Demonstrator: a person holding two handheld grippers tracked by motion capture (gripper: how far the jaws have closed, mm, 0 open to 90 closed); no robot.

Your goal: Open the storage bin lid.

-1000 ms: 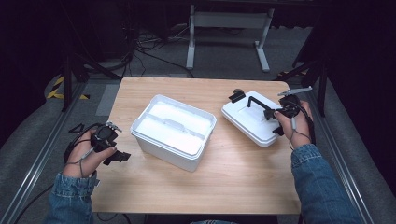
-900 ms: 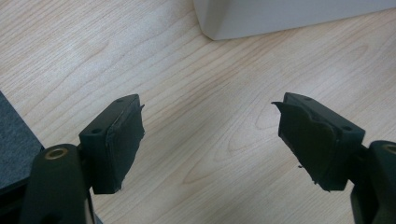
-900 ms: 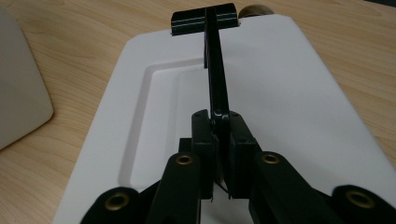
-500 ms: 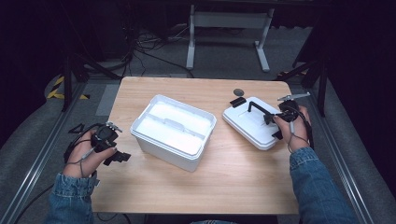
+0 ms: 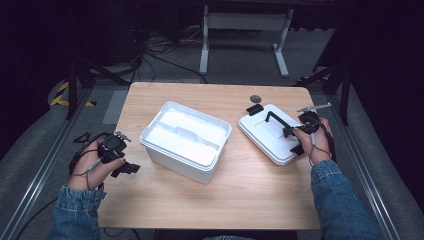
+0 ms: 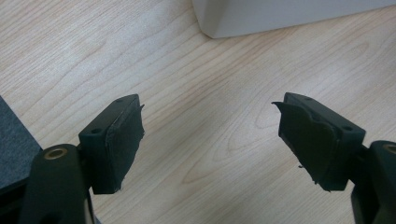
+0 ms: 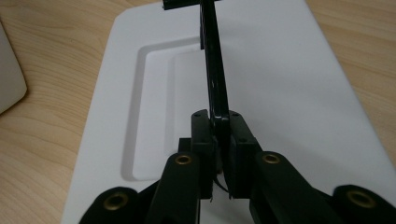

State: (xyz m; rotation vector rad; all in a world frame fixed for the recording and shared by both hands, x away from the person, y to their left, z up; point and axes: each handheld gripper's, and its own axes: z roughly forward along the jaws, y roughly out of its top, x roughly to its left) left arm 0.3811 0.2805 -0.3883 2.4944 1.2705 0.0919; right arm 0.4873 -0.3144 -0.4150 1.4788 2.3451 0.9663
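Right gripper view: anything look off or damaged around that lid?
Nothing looks damaged. The flat white plastic lid lies off the open white plastic box, on the wooden table; the right gripper is shut on its raised thin black handle.

Wooden table (image 5: 250, 200), small dark disc (image 5: 255, 98) near far edge — floor cables (image 5: 160, 45)

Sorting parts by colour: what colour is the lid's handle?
Black; the handle on the white lid shows best in the right gripper view.

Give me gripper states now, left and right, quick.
Left gripper: open, jaws wide apart over bare table, holding nothing.
Right gripper: shut on the black handle of the white lid.
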